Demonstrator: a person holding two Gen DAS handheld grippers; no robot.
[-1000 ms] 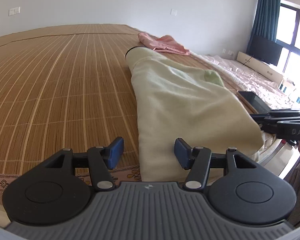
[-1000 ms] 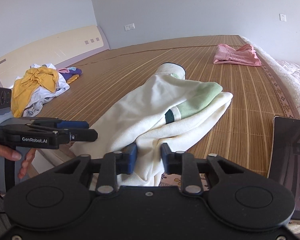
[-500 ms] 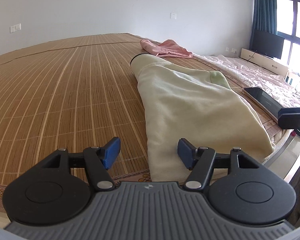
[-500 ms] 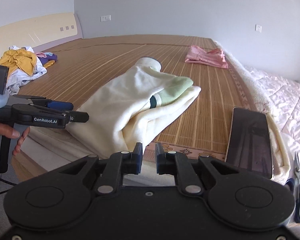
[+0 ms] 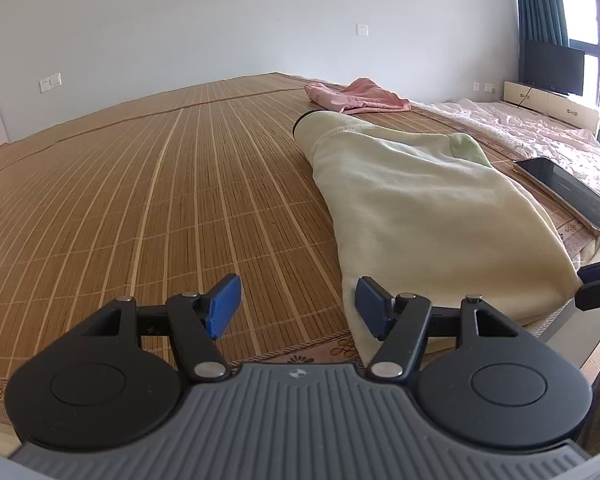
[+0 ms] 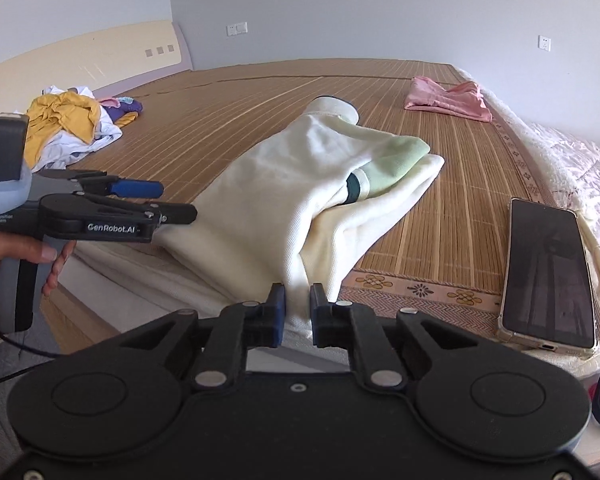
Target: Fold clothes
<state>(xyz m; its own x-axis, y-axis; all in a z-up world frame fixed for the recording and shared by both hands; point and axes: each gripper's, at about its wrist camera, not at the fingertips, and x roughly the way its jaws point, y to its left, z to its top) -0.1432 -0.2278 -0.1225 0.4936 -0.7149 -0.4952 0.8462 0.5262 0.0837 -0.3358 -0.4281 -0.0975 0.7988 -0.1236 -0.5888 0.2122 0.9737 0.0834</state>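
Here left gripper (image 5: 296, 310) jaws gape wide, holding nothing.

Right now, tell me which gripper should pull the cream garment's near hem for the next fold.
Probably right: the right gripper is nearly closed at the cream garment's hem. The left gripper is wide open beside it.

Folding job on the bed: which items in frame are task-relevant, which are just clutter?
Job:
cream garment, partly folded on the bamboo mat
folded pink garment
clothes pile by the headboard
left tongs, open
right tongs, narrow gap, holding nothing

Lying about:
phone at the mat's edge
monitor by the window
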